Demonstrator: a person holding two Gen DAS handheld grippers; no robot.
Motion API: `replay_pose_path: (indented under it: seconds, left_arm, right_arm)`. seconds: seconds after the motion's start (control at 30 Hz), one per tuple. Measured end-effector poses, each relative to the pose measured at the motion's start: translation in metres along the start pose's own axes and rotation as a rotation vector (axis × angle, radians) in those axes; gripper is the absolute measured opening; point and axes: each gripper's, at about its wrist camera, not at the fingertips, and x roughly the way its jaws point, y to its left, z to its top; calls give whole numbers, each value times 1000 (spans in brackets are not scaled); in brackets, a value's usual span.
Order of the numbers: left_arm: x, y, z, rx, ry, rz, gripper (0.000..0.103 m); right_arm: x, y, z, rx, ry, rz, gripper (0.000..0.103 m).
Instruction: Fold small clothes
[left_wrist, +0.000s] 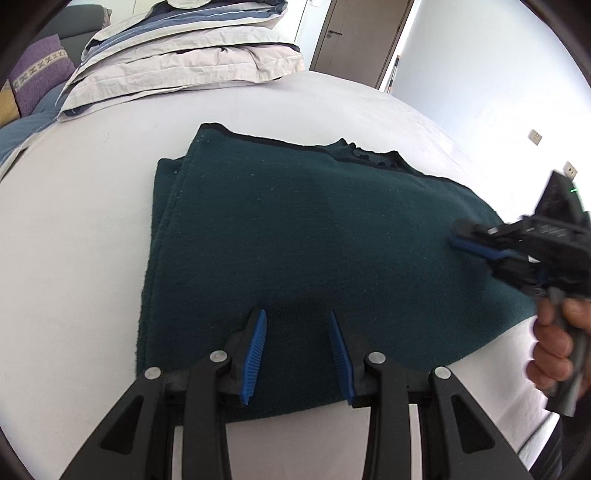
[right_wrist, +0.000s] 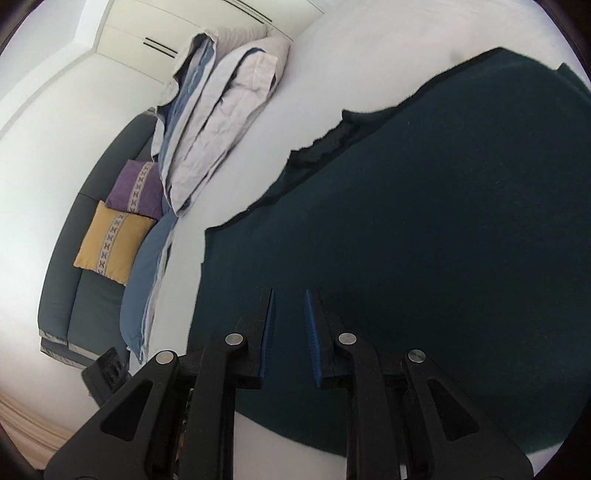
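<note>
In the left wrist view, the left gripper is seen with its jaws wide and empty over the near edge of the dark green garment, which lies already folded on the white bed with stacked layers along its left side; the next fold would best be made by pinching that near hem through all layers and carrying it evenly. In the right wrist view, the right gripper is held just above the same cloth, jaws narrowly parted on nothing.
</note>
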Motion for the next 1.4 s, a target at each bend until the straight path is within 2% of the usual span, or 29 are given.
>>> replay_pose_path:
  seconds: [0.03, 0.1, 0.2, 0.27, 0.33, 0.43, 0.5, 0.53, 0.6, 0.63, 0.73, 0.8, 0.83, 0.9, 1.07, 1.2, 1.23, 1.27, 1.4]
  left_arm:
    - [-3, 6, -2, -10, -3, -17, 38]
    - [-10, 17, -6, -32, -4, -41, 38]
    - [-20, 36, -7, -85, -6, -52, 38]
    - [-31, 47, -5, -119, -12, -27, 38]
    - [-44, 54, 3, -146, -47, 6, 40]
    - [-53, 57, 24, -169, -102, 12, 49]
    - [-48, 46, 42, -141, -117, 14, 49]
    - [-42, 39, 51, -121, -124, 14, 50]
    - [-24, 26, 68, -97, -122, 18, 51]
    - [-14, 20, 75, -91, -113, 20, 51]
    - [14, 9, 90, -72, -92, 38, 51]
    - [36, 10, 93, -65, -46, 70, 52]
    - [46, 15, 93, -69, -29, 86, 52]
    - [51, 24, 88, -84, -44, 65, 52]
    - [46, 42, 79, -108, -78, -26, 52]
    - [47, 62, 80, -188, -79, -125, 52]
    - [47, 65, 80, -200, -76, -138, 51]
    - [47, 66, 81, -203, -73, -140, 51]
    - [32, 53, 79, -201, -60, -86, 54]
  right_arm:
    - [4, -9, 0, 19, 2, 0, 16]
    - [-1, -26, 3, 57, -29, 55, 16]
    - [-26, -54, 4, 98, -120, 47, 16]
    - [-50, -75, 6, 157, -177, 28, 16]
    - [-76, -87, 10, 191, -253, -30, 17]
    - [-90, -83, 21, 199, -305, -17, 19]
    - [-80, -66, 30, 167, -291, 11, 20]
    - [-68, -53, 35, 141, -270, 24, 24]
    - [-38, -30, 43, 99, -213, 47, 37]
    - [-21, -19, 47, 80, -189, 64, 48]
    - [21, -1, 57, 54, -141, 71, 50]
    - [45, -3, 64, 70, -117, 57, 50]
    - [51, -6, 66, 74, -116, 47, 48]
    - [51, -19, 71, 88, -133, 78, 42]
    - [-4, -81, 80, 183, -271, 91, 39]
    - [-64, -119, 81, 246, -379, 11, 39]
    - [-81, -124, 79, 251, -397, -41, 47]
    - [-94, -128, 76, 254, -411, -76, 53]
    - [-127, -141, 64, 254, -391, -128, 56]
